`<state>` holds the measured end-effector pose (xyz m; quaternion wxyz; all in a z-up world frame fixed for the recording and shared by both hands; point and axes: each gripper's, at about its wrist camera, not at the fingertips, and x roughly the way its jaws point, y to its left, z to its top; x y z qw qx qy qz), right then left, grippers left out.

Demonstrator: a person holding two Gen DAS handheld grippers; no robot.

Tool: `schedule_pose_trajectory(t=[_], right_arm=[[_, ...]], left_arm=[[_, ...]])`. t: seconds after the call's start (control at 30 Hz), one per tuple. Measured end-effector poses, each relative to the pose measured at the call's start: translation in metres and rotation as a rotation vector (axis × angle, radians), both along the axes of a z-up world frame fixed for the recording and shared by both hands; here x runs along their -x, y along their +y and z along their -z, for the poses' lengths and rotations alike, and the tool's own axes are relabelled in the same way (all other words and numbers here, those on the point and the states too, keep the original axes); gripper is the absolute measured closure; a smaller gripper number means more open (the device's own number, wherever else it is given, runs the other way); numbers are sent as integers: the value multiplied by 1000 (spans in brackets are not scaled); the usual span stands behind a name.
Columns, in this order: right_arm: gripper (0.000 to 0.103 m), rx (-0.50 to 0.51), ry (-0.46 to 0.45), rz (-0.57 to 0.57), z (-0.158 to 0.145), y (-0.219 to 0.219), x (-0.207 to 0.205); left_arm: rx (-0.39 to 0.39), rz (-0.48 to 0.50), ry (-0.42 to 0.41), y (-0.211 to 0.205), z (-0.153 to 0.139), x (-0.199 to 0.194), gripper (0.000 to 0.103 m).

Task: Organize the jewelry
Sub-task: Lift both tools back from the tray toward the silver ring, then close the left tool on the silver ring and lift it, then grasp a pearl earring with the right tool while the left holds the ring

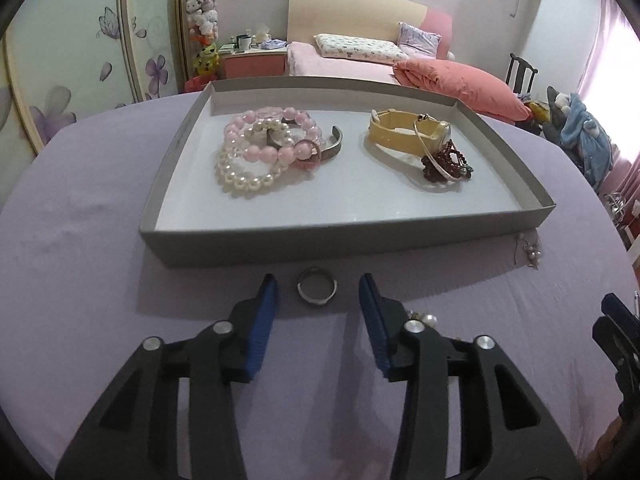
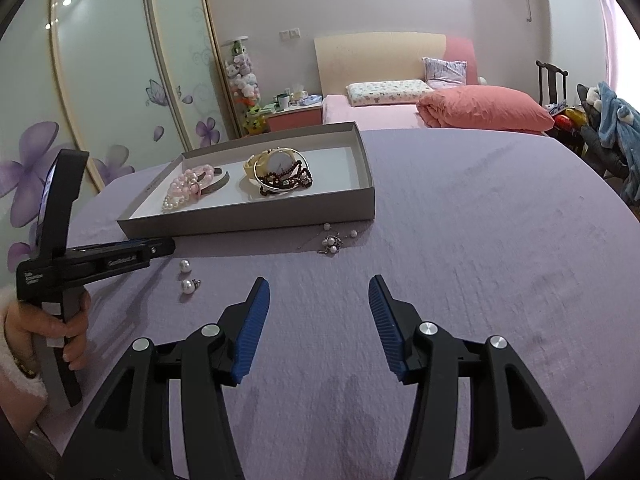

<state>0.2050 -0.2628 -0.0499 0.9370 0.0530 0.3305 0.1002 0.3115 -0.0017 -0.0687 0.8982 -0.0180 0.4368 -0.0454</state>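
Left wrist view: left gripper [image 1: 318, 286] with black frame and blue ribbed pads is low over the lilac tablecloth [image 1: 80, 240], jaws spread wide, holding nothing. A plain silver metal ring [image 1: 317, 290] lies flat on the cloth between the two fingertips, touching neither. Just beyond it sits a shallow grey cardboard tray with white floor [image 1: 344, 240]. Inside, left pile: pink bead bracelet [image 1: 256, 152], white pearl bracelet [image 1: 240, 182], a small pink ring [image 1: 308, 154] and a dark metal open cuff [image 1: 334, 146], all overlapping. Right pile: yellow-strap wristwatch [image 1: 400, 132], dark red bead strand [image 1: 440, 162] and a thin silver bangle [image 1: 430, 152] leaning across both. A pearl cluster pendant [image 1: 530, 252] lies on the cloth at the tray's near right corner. Two pearl studs [image 1: 426, 318] peek out beside the right finger (partly hidden). Edge of the right gripper [image 1: 616, 332] shows at far right.

Right wrist view: right gripper [image 2: 319, 286] hovers over bare cloth, jaws wide apart, empty. The left gripper shows side-on at left, held by the person's hand [image 2: 56, 332], its tip near the tray's front corner (ring hidden here). Two pearl stud earrings lie on the cloth, one at [image 2: 184, 266] and one at [image 2: 188, 286], ahead-left of the right fingers. The pendant with loose pearls lies just in front of the tray wall.
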Motion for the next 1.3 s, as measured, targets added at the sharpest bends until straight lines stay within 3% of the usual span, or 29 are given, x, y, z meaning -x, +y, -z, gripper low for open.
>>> schedule_pose_trajectory(t=[0.1, 0.23, 0.3, 0.67, 1.03, 1.3], right_arm=[[50, -2, 3, 1, 0, 0, 0], [50, -5, 6, -1, 0, 0, 1], [50, -9, 7, 1, 0, -1, 0], [50, -7, 4, -1, -1, 2, 0], [50, -3, 10, -28, -1, 10, 0], [50, 8, 36, -87, 1, 30, -2]], left_arm=[[-39, 3, -9, -6, 1, -2, 72], [-43, 1, -8, -6, 1, -2, 75], [-41, -10, -8, -6, 0, -2, 81], [35, -15, -13, 9, -1, 2, 81], [20, -13, -71, 35, -9, 34, 82], [70, -83, -76, 69, -11, 39, 81]])
